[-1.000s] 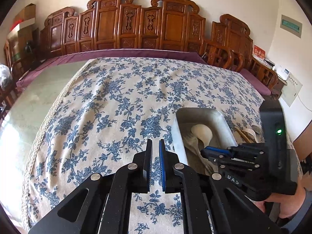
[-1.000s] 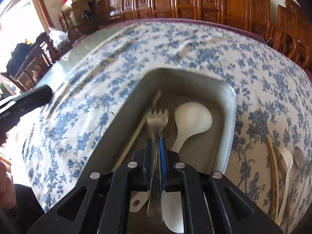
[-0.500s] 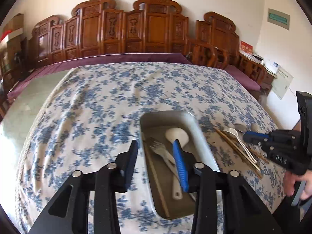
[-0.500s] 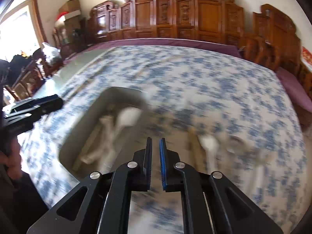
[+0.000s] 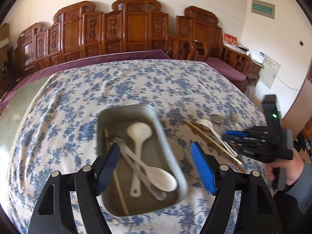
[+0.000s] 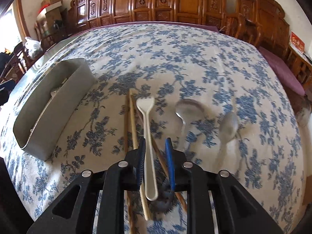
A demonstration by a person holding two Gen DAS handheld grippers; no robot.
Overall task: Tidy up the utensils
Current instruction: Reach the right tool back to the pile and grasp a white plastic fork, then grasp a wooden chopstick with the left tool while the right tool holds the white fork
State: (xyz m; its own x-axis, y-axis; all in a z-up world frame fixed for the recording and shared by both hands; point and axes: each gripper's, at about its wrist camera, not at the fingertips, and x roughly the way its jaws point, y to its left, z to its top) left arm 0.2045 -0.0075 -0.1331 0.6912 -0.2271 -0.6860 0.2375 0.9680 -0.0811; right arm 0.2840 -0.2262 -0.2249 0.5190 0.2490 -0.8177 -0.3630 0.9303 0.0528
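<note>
Straddling the white fork (image 6: 146,136) on the table (image 6: 195,58) beside the chopsticks (image 6: 131,120), the right hand-held gripper (image 6: 155,152), its jaws narrow and opening, should close squarely on the handle alone, then carry it to the tray (image 6: 56,105) while the left hand-held gripper (image 5: 156,167), also opening wide and empty, hovers there.

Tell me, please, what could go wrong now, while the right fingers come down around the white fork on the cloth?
1. The right gripper, fingers opening, straddles the white fork, but a chopstick lies against it and may get pinched too.
2. The metal tray already holds crossed utensils; another could snag on them.
</note>
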